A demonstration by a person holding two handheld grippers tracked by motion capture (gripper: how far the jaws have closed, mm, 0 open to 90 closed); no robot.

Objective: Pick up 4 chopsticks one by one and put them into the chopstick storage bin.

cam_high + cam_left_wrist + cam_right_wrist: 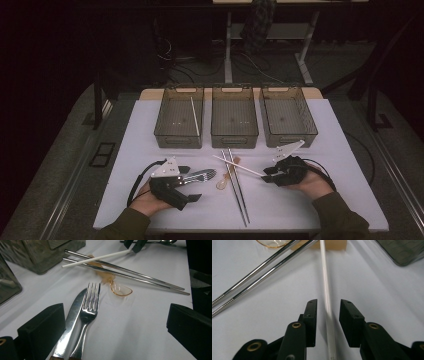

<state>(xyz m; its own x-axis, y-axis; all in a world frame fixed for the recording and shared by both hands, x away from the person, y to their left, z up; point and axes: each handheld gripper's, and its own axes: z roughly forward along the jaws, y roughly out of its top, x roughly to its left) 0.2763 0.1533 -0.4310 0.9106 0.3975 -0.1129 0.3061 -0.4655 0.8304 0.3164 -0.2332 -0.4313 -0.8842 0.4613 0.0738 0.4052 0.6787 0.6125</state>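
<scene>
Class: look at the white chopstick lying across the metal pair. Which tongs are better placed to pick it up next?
Right. The right tongs already straddle the white chopstick, jaws open either side; the left tongs sit around fork and knife.

White chopstick (327,302), silver fork (88,312), black tool (328,315).

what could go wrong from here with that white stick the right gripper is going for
1. The right gripper straddles the white chopstick with its jaws still apart; so thin a stick may roll or slip as they close.
2. Its far end lies across the metal chopsticks, so lifting might nudge them.
</scene>
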